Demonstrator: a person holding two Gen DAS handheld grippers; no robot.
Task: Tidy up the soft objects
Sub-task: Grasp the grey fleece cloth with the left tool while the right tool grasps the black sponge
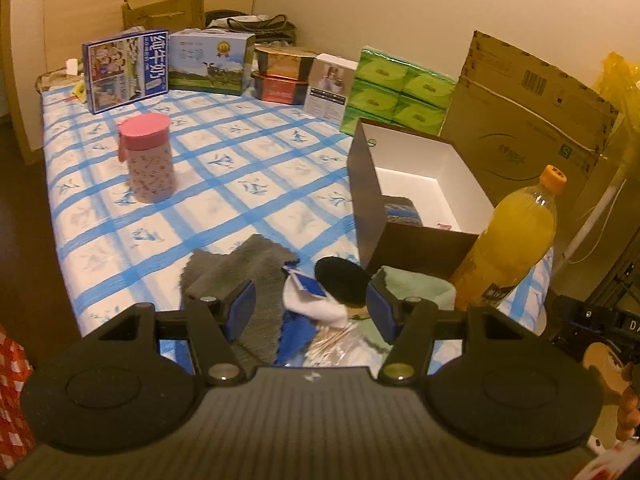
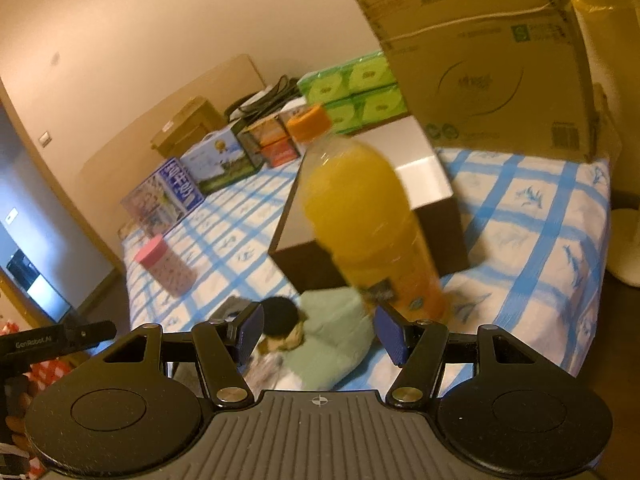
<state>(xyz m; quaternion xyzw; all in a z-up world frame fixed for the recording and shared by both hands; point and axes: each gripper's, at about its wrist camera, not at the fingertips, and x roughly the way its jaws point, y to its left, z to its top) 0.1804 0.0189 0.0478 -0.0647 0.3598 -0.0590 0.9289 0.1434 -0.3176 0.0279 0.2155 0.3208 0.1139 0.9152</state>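
Only the left wrist view shows the grey cloth (image 1: 236,276), the white and blue cloth (image 1: 308,300) and a dark item (image 1: 402,211) lying inside the open box (image 1: 424,240). The right wrist view shows bare bedspread (image 2: 540,216) beyond the juice bottle (image 2: 368,216). The left gripper (image 1: 308,310) and right gripper (image 2: 318,330) both gape wide and hold nothing, the first above the cloth pile, the second over the green towel (image 2: 332,340) beside the bottle.

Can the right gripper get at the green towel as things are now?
Probably yes. The right gripper is open with the green towel right ahead between its fingers. The orange juice bottle stands close beside the towel, so it could get bumped.
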